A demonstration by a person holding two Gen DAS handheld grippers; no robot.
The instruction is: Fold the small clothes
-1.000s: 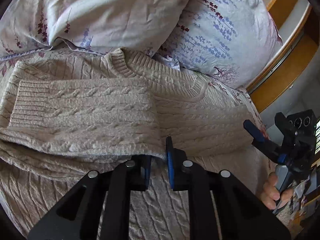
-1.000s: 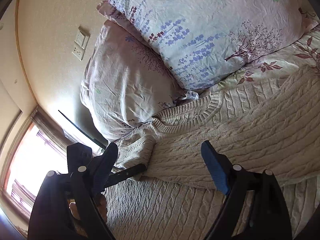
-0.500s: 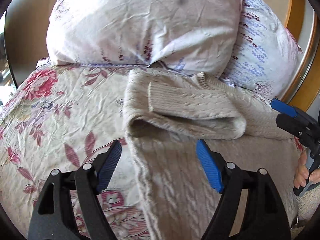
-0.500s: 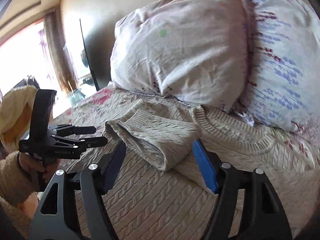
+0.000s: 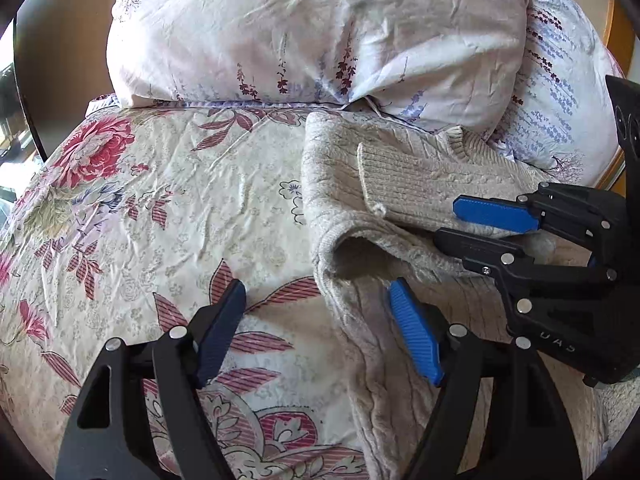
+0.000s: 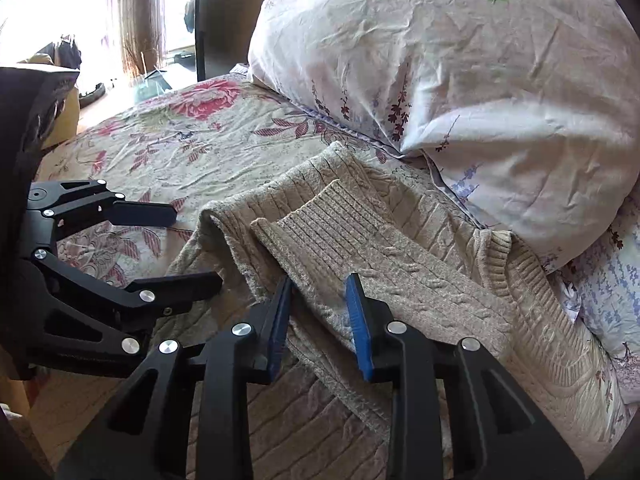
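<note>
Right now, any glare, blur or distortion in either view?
Right wrist view: the window top left is blown out white; the sweater stays sharp. Left wrist view: even light, no motion blur. Both views: fisheye bending and dark corners.

A bed [image 5: 168,208] under a crumpled cream sheet with red flowers.
On it lie a beige cable-knit sweater [image 5: 360,320] and two pale floral pillows [image 5: 304,28] at the head.
</note>
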